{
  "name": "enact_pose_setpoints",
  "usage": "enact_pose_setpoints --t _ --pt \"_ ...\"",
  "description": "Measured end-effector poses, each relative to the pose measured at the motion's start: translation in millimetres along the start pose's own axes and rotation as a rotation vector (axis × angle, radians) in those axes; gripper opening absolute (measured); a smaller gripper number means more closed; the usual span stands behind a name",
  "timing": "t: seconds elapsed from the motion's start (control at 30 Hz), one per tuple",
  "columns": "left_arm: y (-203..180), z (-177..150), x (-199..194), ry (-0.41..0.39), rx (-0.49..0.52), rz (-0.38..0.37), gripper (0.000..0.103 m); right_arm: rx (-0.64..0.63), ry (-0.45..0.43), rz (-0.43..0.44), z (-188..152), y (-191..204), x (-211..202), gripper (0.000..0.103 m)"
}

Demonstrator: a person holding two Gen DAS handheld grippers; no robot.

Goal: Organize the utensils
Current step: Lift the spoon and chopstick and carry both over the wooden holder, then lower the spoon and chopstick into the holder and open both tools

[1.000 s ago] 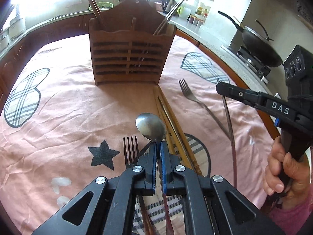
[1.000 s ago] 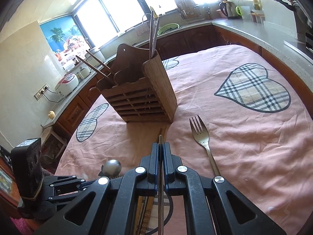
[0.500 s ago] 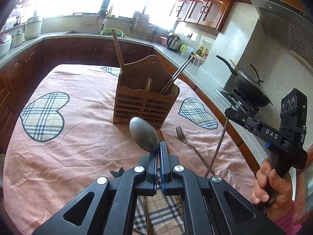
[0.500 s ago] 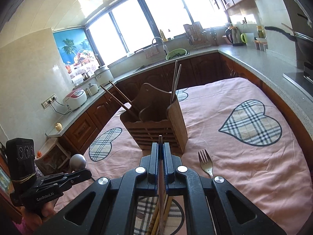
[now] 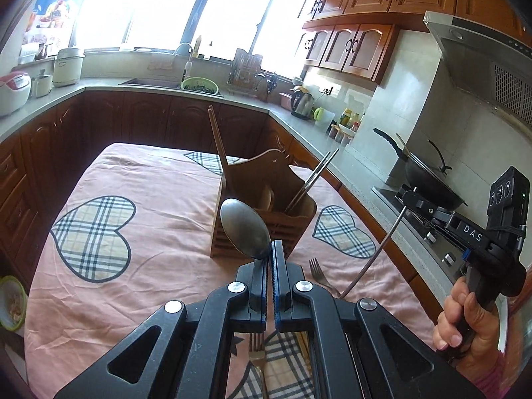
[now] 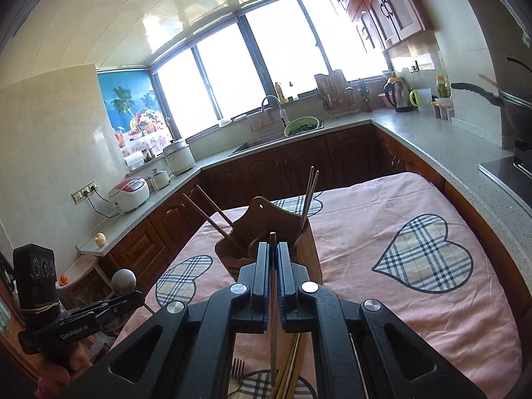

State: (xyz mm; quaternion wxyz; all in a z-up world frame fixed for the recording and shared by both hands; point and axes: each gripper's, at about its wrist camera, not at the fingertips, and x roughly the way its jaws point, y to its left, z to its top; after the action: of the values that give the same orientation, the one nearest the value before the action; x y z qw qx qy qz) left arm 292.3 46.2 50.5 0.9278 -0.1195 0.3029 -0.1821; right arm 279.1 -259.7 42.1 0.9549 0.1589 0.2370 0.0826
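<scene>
My left gripper [image 5: 271, 249] is shut on the handle of a metal spoon [image 5: 245, 229], with the bowl sticking up just before the wooden utensil holder [image 5: 266, 229]. At the right of that view, my right gripper [image 5: 410, 198] is shut on a thin metal chopstick [image 5: 375, 252] that hangs down slanting. In the right wrist view, the right gripper [image 6: 272, 249] pinches that chopstick [image 6: 272, 299] in front of the holder [image 6: 307, 249]. The left gripper [image 6: 136, 296] holds the spoon [image 6: 123, 279] up at lower left. The holder has wooden chopsticks on its left and metal ones on its right.
A pink cloth with plaid hearts [image 5: 139, 179] covers the table. One fork [image 5: 319, 277] lies right of the holder, and another fork [image 5: 256, 355] and wooden chopsticks [image 6: 289, 365] lie under the grippers. A wok [image 5: 429, 179] sits on the stove at right.
Both grippers have risen off the table with the spoon and the metal chopstick. Both views have tilted up, so the holder sits lower and the kitchen windows show.
</scene>
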Motion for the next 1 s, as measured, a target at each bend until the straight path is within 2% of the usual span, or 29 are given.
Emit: enact_pose_setpoints --t 0.27,0.57,0.8,1.0 --pt "6 28 6 -0.084 0.012 0.030 0.001 0.004 -0.115 -0.010 32 1 4 0.004" --pt "4 62 28 -0.182 0.060 0.094 0.001 0.016 -0.207 -0.022 69 0 29 0.004" --pt "5 68 65 -0.188 0.068 0.124 0.001 0.026 -0.257 -0.046 81 -5 50 0.004" --pt "12 62 104 -0.158 0.048 0.144 0.001 0.013 -0.260 -0.085 70 -10 74 0.004"
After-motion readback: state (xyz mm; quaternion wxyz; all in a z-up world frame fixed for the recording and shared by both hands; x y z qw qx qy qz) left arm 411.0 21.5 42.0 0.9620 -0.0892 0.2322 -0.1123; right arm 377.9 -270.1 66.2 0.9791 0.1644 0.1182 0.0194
